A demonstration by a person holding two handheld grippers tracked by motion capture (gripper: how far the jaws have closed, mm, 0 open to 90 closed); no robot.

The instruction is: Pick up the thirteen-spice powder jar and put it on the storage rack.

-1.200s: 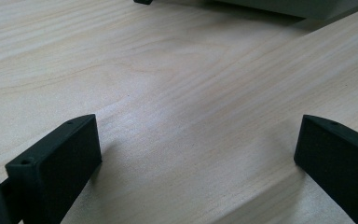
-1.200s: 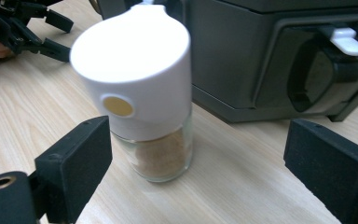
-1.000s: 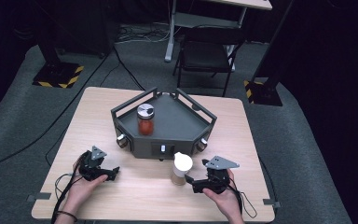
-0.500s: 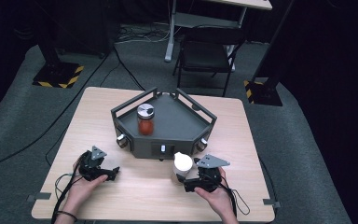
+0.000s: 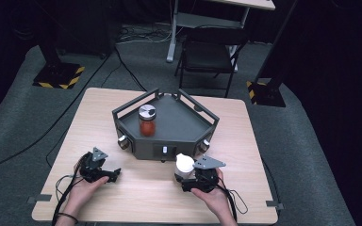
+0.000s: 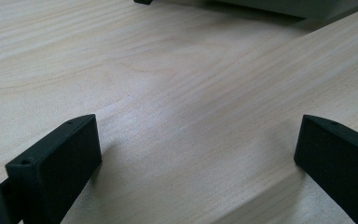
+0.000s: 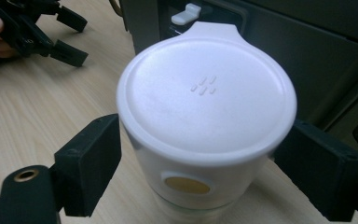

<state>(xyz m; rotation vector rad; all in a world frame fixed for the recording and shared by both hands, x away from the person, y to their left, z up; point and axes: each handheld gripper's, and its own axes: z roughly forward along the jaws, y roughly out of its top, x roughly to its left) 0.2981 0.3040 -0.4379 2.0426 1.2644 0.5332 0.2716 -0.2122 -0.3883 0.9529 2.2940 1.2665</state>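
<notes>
A white container (image 5: pixel 185 164) with a round white lid (image 7: pixel 205 93) stands on the wooden table (image 5: pixel 146 197), just in front of the dark tray. My right gripper (image 5: pixel 185 179) has its jaws on either side of the container (image 7: pixel 186 186), still open; a thin gap shows at the left jaw and the right jaw is nearly touching. My left gripper (image 5: pixel 114 174) rests open on the table at the left, with bare wood between its jaws (image 6: pixel 198 154). A glass jar (image 5: pixel 146 121) with red contents and a silver lid stands upright inside the tray.
The dark grey angular tray (image 5: pixel 188 136) with raised rails sits mid-table; its front wall (image 7: pixel 307 56), which carries a white latch (image 7: pixel 186 14), is right behind the container. The other hand and left gripper (image 7: pixel 51 32) lie far left. A chair (image 5: pixel 207 56) stands beyond the table.
My right gripper has slid left along the table until its jaws flank the white container. The container, jar and left gripper have stayed put.
</notes>
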